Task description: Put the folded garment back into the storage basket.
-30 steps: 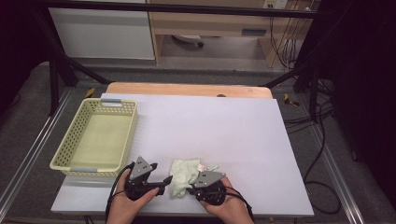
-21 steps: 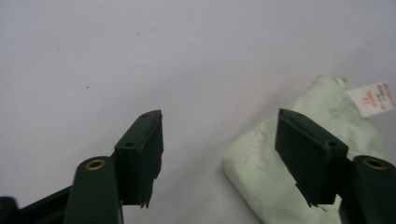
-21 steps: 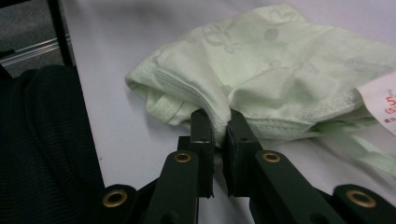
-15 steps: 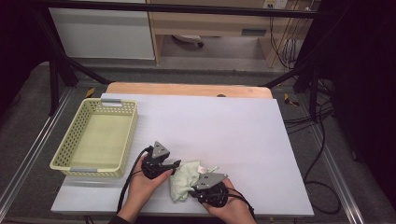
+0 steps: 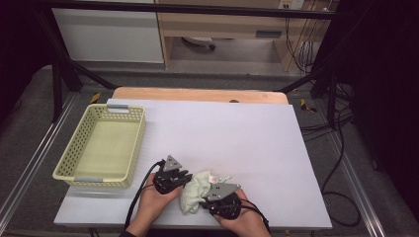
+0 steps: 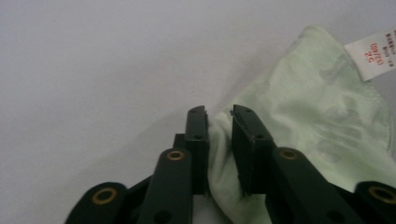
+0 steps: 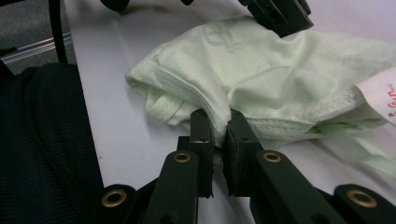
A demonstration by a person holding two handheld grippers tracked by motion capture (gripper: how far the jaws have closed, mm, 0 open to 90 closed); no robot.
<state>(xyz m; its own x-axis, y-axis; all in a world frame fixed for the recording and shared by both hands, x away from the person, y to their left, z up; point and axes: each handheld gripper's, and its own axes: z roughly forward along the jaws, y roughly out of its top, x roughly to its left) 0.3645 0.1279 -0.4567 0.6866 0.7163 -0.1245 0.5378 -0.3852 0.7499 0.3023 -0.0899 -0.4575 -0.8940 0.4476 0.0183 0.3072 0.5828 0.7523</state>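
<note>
The white tabletop (image 5: 237,133) runs wide under the high view, with a pale yellow perforated basket (image 5: 79,170) sitting on its left part, well apart from the work.

Near the front edge lies a crumpled pale green garment (image 5: 195,190), small, with a stitched hem and a faint leaf-like pattern. It sits on the tabletop between the person's two hands, both reaching in from below.

The left tongs (image 5: 184,178) come at the garment from its left side. Their jaws have just been closing, and in the left gripper view (image 6: 218,114) a fold of the green cloth sits pinched between the two black pads, so they are clenched on the garment's edge.

The right tongs (image 5: 205,201) grasp the garment from the near right; in the right gripper view (image 7: 218,119) the jaws are squeezed tight on the stitched hem.

A white size label (image 6: 376,53) with red print lies at the garment's far edge.
</note>
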